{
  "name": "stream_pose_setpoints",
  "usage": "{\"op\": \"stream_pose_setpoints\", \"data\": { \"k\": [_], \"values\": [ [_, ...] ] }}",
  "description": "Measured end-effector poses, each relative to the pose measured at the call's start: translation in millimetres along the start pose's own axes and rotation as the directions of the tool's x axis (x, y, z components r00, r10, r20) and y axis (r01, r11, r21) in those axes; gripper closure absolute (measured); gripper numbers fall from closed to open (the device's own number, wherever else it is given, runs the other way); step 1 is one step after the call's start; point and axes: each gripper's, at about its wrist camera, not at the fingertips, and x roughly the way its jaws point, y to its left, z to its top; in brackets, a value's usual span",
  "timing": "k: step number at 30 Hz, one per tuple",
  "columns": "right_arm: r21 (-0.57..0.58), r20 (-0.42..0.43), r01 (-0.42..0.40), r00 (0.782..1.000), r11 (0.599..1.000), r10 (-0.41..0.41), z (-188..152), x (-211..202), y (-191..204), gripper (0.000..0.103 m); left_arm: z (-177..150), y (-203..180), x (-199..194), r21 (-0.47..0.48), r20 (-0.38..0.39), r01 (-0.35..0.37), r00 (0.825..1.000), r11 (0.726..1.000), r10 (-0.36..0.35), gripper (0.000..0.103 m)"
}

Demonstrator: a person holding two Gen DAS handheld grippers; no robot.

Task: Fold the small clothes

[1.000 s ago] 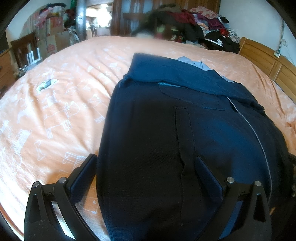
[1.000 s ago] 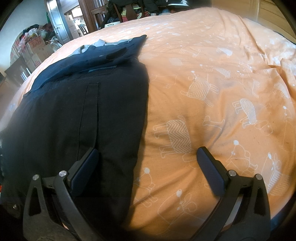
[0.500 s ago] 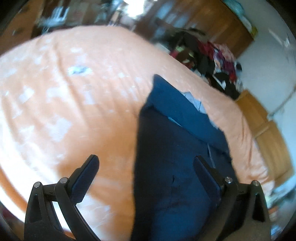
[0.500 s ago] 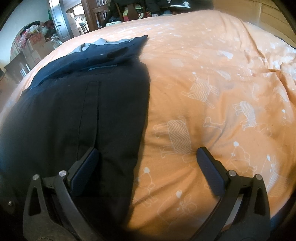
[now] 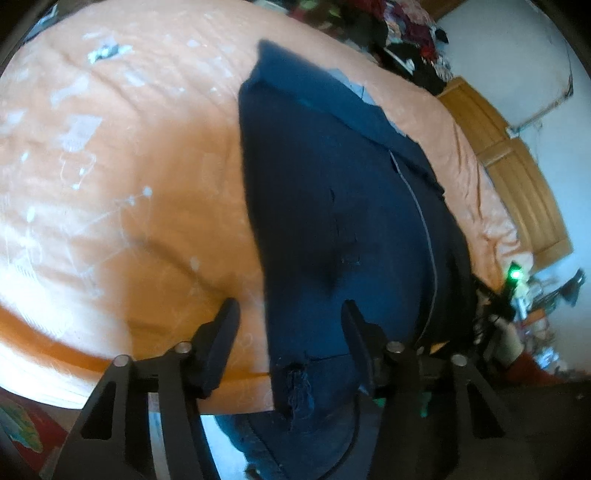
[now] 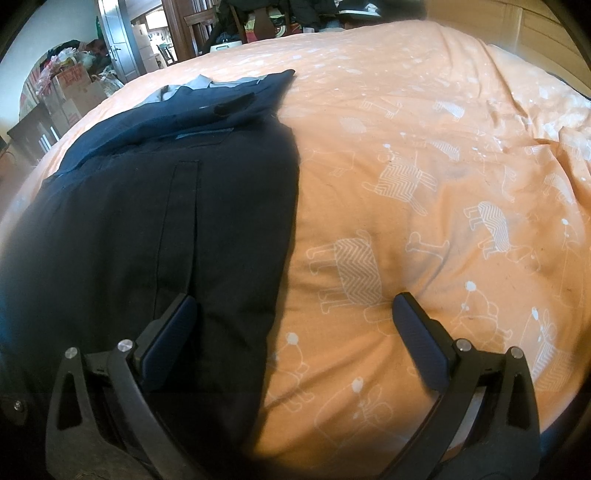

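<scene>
A dark navy garment (image 5: pixel 332 206) lies flat on the orange bedspread (image 5: pixel 110 166), with a pale blue lining showing at its far end and its near hem hanging over the bed's edge. My left gripper (image 5: pixel 290 317) is open at the near left edge of the cloth, one finger on each side of that edge, nothing pinched. In the right wrist view the same garment (image 6: pixel 166 192) fills the left half. My right gripper (image 6: pixel 293 325) stands open over the garment's right edge, its left fingertip above the cloth and its right one above bare bedspread (image 6: pixel 424 166).
A wooden headboard (image 5: pixel 517 177) runs along the bed's right side. A heap of clothes (image 5: pixel 406 29) lies beyond the far end. Boxes (image 6: pixel 70 92) and a doorway (image 6: pixel 155 40) stand at the back left. A device with a green light (image 5: pixel 514 274) is held at the right.
My left gripper has swung back and to the left, now at the bed's near edge with its fingers closer together. The right gripper has stayed put.
</scene>
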Motion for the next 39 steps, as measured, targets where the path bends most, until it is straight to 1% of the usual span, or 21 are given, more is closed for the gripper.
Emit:
{"op": "stream_pose_setpoints", "data": {
  "k": [1,2,3,5,7,9,11,14,15,17,19,21,24,26,27,29,31,33,36,37,39],
  "values": [
    [0.000,0.000,0.000,1.000,1.000,0.000,0.1,0.0,-0.4,0.000,-5.9,-4.5,5.5,0.001,-0.011,0.018,1.000,1.000,-0.018,0.066],
    [0.000,0.000,0.000,1.000,1.000,0.000,0.2,0.1,-0.2,0.000,-6.1,-5.8,9.5,0.005,-0.029,0.041,0.999,0.999,-0.041,0.071],
    [0.000,0.000,-0.001,1.000,1.000,0.001,0.2,0.1,-0.2,0.000,-19.8,-9.3,9.0,0.014,-0.039,0.044,0.998,0.999,-0.043,0.071],
    [-0.001,0.000,-0.001,1.000,1.000,0.001,0.3,0.2,-0.2,0.000,-28.7,-10.5,15.0,0.014,-0.061,0.036,0.998,0.999,-0.036,0.071],
    [-0.001,-0.001,-0.001,1.000,1.000,0.001,0.4,0.2,-0.6,0.000,-31.1,-6.9,17.2,-0.015,-0.063,0.065,0.996,0.998,-0.065,0.071],
    [0.001,-0.003,-0.006,1.000,1.000,0.006,0.5,0.0,-0.7,0.000,-30.3,-13.4,19.4,-0.001,-0.060,0.071,0.996,0.997,-0.071,0.071],
    [0.003,-0.018,-0.024,1.000,1.000,0.025,2.4,-2.7,-2.9,0.000,-28.2,-20.2,21.3,0.008,-0.047,0.100,0.994,0.995,-0.100,0.071],
    [0.011,-0.076,-0.118,0.990,0.993,0.118,9.4,-12.8,-12.6,0.000,-25.2,-25.5,28.7,0.011,-0.035,0.115,0.993,0.993,-0.114,0.071],
    [0.027,-0.093,-0.171,0.981,0.985,0.173,11.1,-17.6,-18.9,0.004,-24.9,-24.3,31.3,0.002,-0.034,0.120,0.992,0.993,-0.120,0.072],
    [0.084,-0.124,-0.264,0.954,0.961,0.273,13.7,-24.9,-37.6,0.012,-24.6,-18.1,33.2,-0.023,-0.029,0.141,0.990,0.990,-0.141,0.081],
    [0.167,-0.153,-0.339,0.919,0.926,0.364,13.8,-25.2,-58.7,0.019,-24.9,-11.8,33.6,-0.056,-0.016,0.174,0.984,0.983,-0.175,0.081],
    [0.257,-0.155,-0.389,0.887,0.885,0.435,12.0,-21.5,-77.5,0.029,-26.3,-9.2,35.4,-0.076,-0.002,0.195,0.981,0.978,-0.195,0.082],
    [0.330,-0.152,-0.447,0.844,0.831,0.514,9.2,-17.3,-85.9,0.033,-28.0,-8.2,36.3,-0.094,0.011,0.211,0.977,0.973,-0.211,0.083],
    [0.365,-0.162,-0.500,0.796,0.785,0.583,7.5,-13.8,-82.2,0.033,-28.0,-9.0,36.4,-0.101,0.015,0.219,0.976,0.971,-0.218,0.085],
    [0.377,-0.179,-0.513,0.777,0.771,0.604,7.8,-11.1,-77.5,0.033,-27.7,-8.9,35.9,-0.103,0.014,0.220,0.975,0.970,-0.220,0.085],
    [0.389,-0.204,-0.517,0.758,0.762,0.619,5.4,-5.9,-74.4,0.033,-25.9,-8.2,33.7,-0.104,0.010,0.219,0.976,0.970,-0.219,0.085],
    [0.407,-0.199,-0.530,0.743,0.744,0.639,5.6,-5.4,-73.6,0.033,-24.9,-8.5,33.9,-0.104,0.006,0.218,0.976,0.970,-0.218,0.085],
    [0.412,-0.201,-0.550,0.723,0.727,0.661,5.5,-7.5,-69.6,0.033,-24.5,-10.2,33.4,-0.105,0.008,0.220,0.975,0.970,-0.220,0.085],
    [0.374,-0.241,-0.577,0.696,0.726,0.677,3.4,-12.0,-54.0,0.034,-23.6,-13.3,33.3,-0.100,0.015,0.228,0.974,0.969,-0.228,0.085],
    [0.355,-0.265,-0.578,0.691,0.735,0.672,1.8,-11.7,-46.9,0.034,-23.2,-14.4,32.5,-0.093,0.017,0.230,0.973,0.969,-0.229,0.085],
    [0.303,-0.321,-0.557,0.704,0.773,0.634,-2.5,-5.3,-31.1,0.036,-22.7,-16.4,33.3,-0.081,0.010,0.214,0.977,0.973,-0.214,0.085]
  ]
}}
